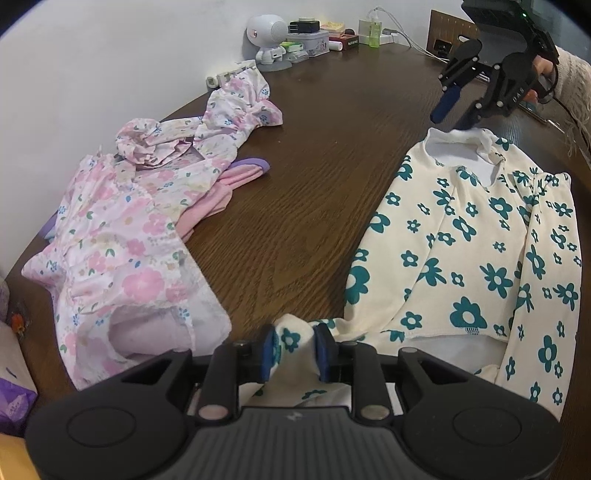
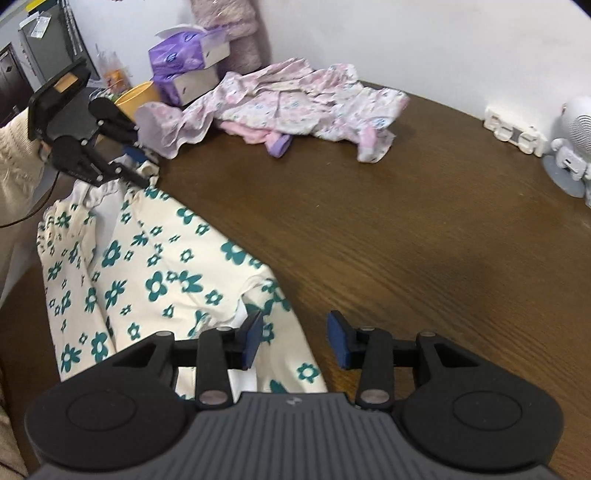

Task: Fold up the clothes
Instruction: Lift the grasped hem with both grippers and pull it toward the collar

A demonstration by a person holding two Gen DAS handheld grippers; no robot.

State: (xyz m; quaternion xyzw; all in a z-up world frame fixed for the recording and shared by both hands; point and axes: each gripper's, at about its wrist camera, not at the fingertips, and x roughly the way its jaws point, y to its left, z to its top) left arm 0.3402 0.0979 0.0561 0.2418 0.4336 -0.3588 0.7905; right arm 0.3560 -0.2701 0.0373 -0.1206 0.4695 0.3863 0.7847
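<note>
Lying flat on the dark wood-grain table, the cream top with teal flowers is soft knit, its sleeves folded inward. The left gripper pinches a bunched cuff of that top between its 2 blue pads. The right gripper hangs over the top's collar end with its jaws apart and nothing pressed between them. Across the table sits a crumpled heap of pink floral clothes. Against the white wall stand a small white robot figure, a green bottle and purple tissue boxes.
</note>
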